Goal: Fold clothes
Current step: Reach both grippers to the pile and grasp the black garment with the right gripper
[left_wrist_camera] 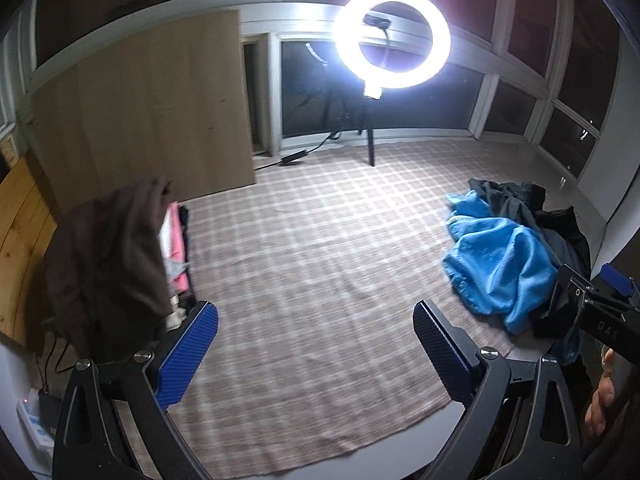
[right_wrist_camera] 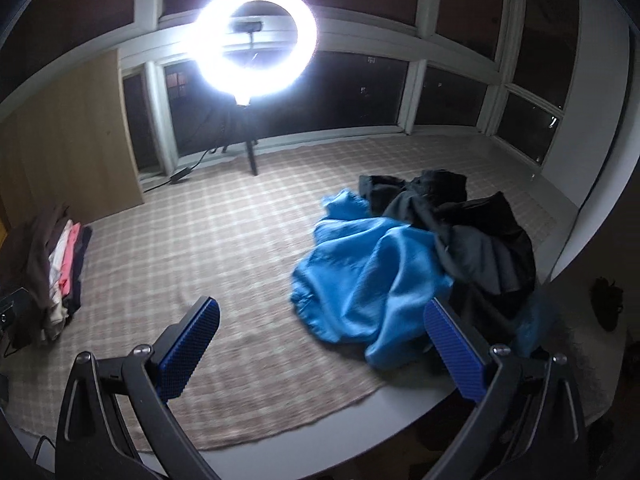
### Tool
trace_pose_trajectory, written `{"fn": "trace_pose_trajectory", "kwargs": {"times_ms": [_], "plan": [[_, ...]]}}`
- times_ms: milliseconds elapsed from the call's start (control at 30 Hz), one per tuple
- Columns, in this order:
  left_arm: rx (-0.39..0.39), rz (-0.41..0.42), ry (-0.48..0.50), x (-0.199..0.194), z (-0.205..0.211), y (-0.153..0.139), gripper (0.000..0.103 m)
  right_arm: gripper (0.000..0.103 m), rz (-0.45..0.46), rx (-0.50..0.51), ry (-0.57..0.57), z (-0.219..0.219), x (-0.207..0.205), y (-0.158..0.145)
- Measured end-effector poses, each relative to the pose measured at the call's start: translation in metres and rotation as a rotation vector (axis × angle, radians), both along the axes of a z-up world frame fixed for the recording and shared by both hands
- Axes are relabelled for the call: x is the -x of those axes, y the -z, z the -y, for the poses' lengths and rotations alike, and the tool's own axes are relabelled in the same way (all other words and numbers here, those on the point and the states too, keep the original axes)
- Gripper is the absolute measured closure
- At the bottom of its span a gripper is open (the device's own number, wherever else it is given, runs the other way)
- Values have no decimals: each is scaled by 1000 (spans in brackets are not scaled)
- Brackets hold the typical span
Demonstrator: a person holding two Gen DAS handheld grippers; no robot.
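Note:
A crumpled bright blue garment (right_wrist_camera: 360, 276) lies on the checked cloth (right_wrist_camera: 224, 248) beside a heap of black and dark grey clothes (right_wrist_camera: 472, 232). It also shows at the right in the left wrist view (left_wrist_camera: 496, 264). A stack of folded clothes (right_wrist_camera: 56, 272) with a brown piece on top (left_wrist_camera: 108, 264) stands at the left edge. My left gripper (left_wrist_camera: 316, 344) is open and empty above the cloth. My right gripper (right_wrist_camera: 320, 344) is open and empty, its right finger just in front of the blue garment. The right gripper's body shows in the left wrist view (left_wrist_camera: 600, 312).
A lit ring light on a tripod (left_wrist_camera: 394, 38) stands at the back of the cloth, with a cable and adapter (left_wrist_camera: 294, 157) on the floor. A wooden panel (left_wrist_camera: 148, 112) leans at the back left. Dark windows (right_wrist_camera: 352, 92) line the far wall.

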State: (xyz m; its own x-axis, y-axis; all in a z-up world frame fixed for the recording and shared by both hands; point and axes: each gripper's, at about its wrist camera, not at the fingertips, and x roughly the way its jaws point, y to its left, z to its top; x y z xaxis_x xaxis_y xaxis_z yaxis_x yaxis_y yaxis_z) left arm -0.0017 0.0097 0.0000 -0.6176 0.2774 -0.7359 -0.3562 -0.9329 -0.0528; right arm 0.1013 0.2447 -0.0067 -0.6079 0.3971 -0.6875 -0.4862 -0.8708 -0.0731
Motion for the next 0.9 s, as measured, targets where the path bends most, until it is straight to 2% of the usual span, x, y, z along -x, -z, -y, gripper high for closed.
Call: {"fn": "trace_pose_trajectory", "kwargs": {"times_ms": [167, 300, 433, 500, 667, 833, 900], "plan": [[-1, 1, 18, 9, -49, 0, 5, 0, -15, 26, -4, -52, 2, 1], [-11, 8, 30, 18, -88, 1, 5, 0, -31, 45, 15, -124, -4, 9], [-25, 25, 33, 38, -144, 0, 6, 0, -13, -49, 101, -204, -11, 21], [-6, 44, 38, 50, -164, 3, 6, 0, 52, -92, 105, -247, -6, 34], [33, 100, 54, 76, -212, 14, 7, 0, 220, -68, 58, -329, 14, 63], [18, 200, 151, 75, -264, 41, 7, 0, 311, -140, -3, -349, 41, 90], [-3, 275, 214, 72, -291, 58, 7, 0, 353, -94, -27, -363, 56, 111]]}}
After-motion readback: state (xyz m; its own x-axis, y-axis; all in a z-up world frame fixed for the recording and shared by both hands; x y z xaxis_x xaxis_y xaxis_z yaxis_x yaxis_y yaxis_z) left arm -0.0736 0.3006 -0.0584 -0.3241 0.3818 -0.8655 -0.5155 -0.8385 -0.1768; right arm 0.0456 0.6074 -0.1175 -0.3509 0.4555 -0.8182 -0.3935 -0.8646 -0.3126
